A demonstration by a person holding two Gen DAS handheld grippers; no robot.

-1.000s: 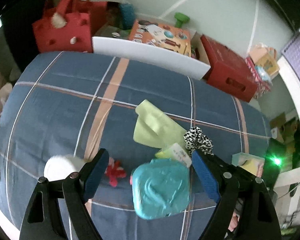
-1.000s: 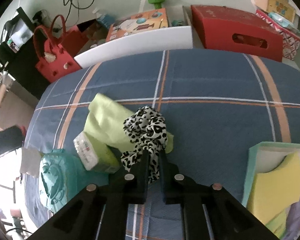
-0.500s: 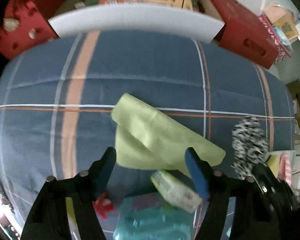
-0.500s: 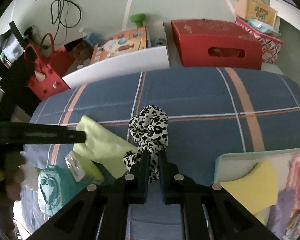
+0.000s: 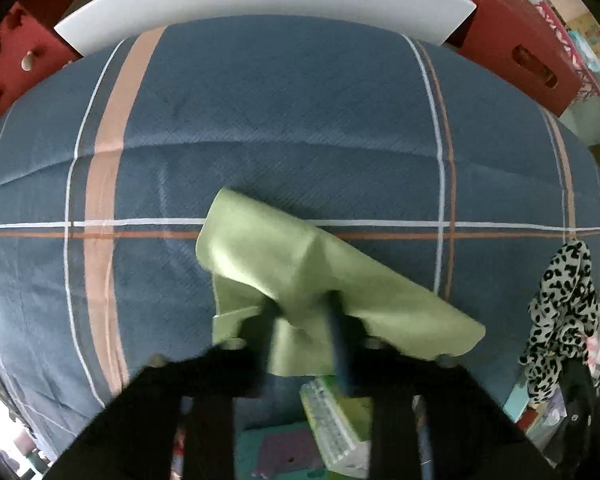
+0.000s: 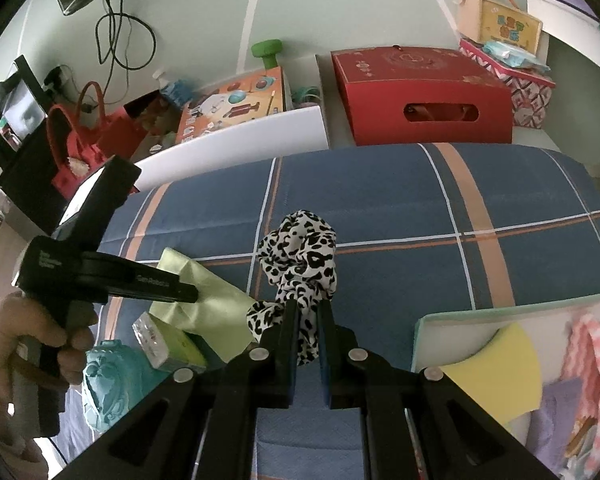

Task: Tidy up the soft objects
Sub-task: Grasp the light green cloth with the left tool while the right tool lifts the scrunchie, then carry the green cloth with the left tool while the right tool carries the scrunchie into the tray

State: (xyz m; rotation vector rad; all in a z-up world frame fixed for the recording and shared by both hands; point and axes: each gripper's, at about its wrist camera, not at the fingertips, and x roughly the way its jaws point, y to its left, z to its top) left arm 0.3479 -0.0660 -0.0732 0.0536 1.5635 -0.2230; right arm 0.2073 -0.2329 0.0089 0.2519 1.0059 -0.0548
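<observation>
Surface: blue plaid bedspread (image 5: 300, 120) with orange and white stripes; white board (image 6: 236, 140) and red box (image 6: 424, 100) stand beyond its far edge.

Landmark: green cloth (image 5: 300, 272), lying rumpled near the middle of the bedspread.

Left gripper (image 5: 304, 312): down on the green cloth, jaws narrow with a fold of cloth bunched between them. Blurred, so I cannot tell whether the pinch is closed or only closing.

Right gripper (image 6: 308, 320): jaws clamped on a leopard-print scrunchie (image 6: 300, 256), held off the bedspread, to the right of the green cloth.

Storage box (image 6: 480, 320): pale green rim, right of the green cloth and right of the scrunchie; holds a yellow sponge (image 6: 508, 364) and a pink zigzag cloth (image 6: 588, 344).

Key relation: storage box lies to the right and slightly near side of the right gripper; this hand is the nearer one to it. Judgement: the scrunchie goes in with a short rightward carry. The green cloth's long axis runs from far-left to near-right, pointing roughly toward the box.

Near side of green cloth: tissue pack (image 6: 156, 340) touching its edge, teal mould-like toy (image 6: 104, 376) just beyond that.

View difference: right wrist view shows the storage box contents and the left gripper's side profile; left wrist view shows the cloth gathered between the jaws and the scrunchie (image 5: 564, 292) hanging at far right, but only a corner of the box.
</observation>
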